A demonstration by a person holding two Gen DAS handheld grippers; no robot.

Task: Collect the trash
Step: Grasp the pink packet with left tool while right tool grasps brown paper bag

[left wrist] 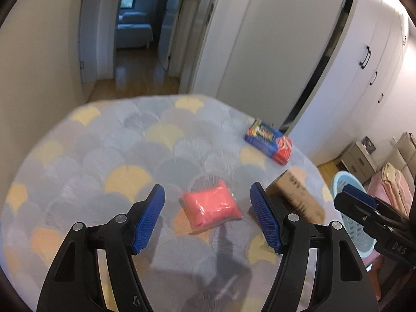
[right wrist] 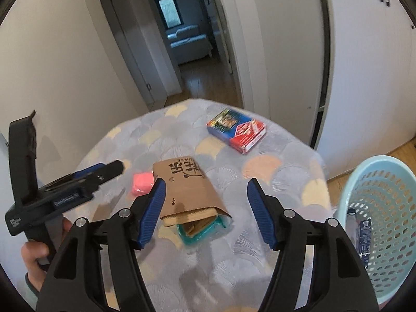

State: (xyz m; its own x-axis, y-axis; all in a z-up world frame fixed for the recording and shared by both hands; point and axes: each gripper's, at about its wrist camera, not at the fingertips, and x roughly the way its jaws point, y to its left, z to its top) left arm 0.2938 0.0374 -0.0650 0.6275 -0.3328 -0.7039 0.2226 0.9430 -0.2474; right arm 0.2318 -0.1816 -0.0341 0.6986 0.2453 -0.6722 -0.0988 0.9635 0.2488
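Trash on table [right wrist: 299, 156]: one pink packet [left wrist: 212, 208]; one paper bag [right wrist: 186, 189]; one blue box [right wrist: 236, 130]

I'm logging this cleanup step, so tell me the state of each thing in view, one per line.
Left gripper: open, empty, pink packet ahead between its fingers.
Right gripper: open, empty, over the paper bag.
Pink packet: flat on the table, not gripped.
Paper bag: lying flat, mouth open, contents sticking out.
Blue and red box: closed, lying flat near the far edge.
Basket: upright beside the table, some items inside.
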